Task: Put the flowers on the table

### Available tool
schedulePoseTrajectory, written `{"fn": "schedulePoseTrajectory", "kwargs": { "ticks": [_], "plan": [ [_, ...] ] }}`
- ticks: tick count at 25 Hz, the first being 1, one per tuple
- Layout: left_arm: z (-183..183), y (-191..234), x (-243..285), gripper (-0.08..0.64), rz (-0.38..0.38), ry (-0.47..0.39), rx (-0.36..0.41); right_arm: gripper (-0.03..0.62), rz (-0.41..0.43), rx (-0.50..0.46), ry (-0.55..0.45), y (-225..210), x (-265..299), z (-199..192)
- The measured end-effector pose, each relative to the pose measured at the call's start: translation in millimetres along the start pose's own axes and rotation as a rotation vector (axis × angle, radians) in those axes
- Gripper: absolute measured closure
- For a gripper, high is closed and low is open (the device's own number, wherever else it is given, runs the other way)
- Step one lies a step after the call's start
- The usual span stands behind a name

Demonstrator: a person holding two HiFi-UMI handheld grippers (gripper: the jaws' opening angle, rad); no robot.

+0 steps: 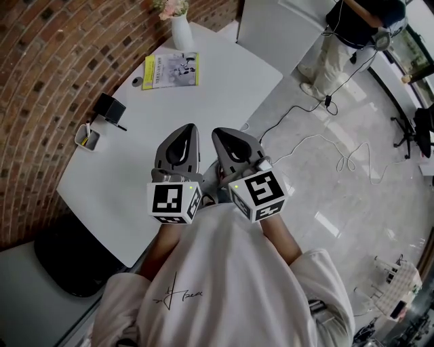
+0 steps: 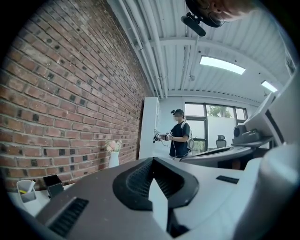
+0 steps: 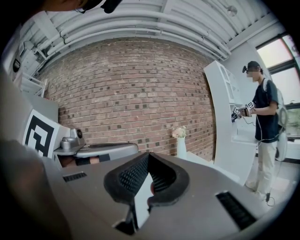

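Note:
The flowers (image 1: 171, 7) are pale pink blooms in a white vase (image 1: 181, 30) at the far end of the white table (image 1: 224, 88), near the brick wall. They also show small in the left gripper view, flowers (image 2: 113, 146), and in the right gripper view, flowers (image 3: 179, 132). My left gripper (image 1: 183, 134) and right gripper (image 1: 225, 135) hang side by side over the table's near right edge, close to my chest and far from the vase. Both are shut with nothing in them; the tips meet in left gripper (image 2: 152, 161) and right gripper (image 3: 149, 157).
A yellow-edged magazine (image 1: 171, 70) lies near the vase. A black box (image 1: 110, 107) and a white pen holder (image 1: 87, 136) sit at the table's left edge. A black seat (image 1: 68, 261) stands below left. A person (image 1: 352, 30) stands at the back right, with cables (image 1: 325, 146) on the floor.

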State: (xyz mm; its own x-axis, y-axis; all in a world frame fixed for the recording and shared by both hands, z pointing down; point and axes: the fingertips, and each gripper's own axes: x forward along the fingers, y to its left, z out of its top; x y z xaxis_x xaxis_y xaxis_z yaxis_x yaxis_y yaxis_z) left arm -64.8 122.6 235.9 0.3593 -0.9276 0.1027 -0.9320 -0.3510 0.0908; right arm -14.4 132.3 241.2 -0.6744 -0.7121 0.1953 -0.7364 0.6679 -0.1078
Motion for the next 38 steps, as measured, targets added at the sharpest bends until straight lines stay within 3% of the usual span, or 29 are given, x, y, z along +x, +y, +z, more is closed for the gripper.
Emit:
{"fn": "schedulePoseTrajectory", "kwargs": {
  "ticks": [16, 38],
  "plan": [
    [8, 5, -47, 0.555, -0.009, -0.026, 0.003, 0.569, -0.017, -0.021, -0.009, 46, -18, 3],
    [-13, -23, -67, 0.555, 0.001, 0.014, -0.024, 0.569, -0.029, 0.012, -0.019, 42, -50, -17]
  ]
}}
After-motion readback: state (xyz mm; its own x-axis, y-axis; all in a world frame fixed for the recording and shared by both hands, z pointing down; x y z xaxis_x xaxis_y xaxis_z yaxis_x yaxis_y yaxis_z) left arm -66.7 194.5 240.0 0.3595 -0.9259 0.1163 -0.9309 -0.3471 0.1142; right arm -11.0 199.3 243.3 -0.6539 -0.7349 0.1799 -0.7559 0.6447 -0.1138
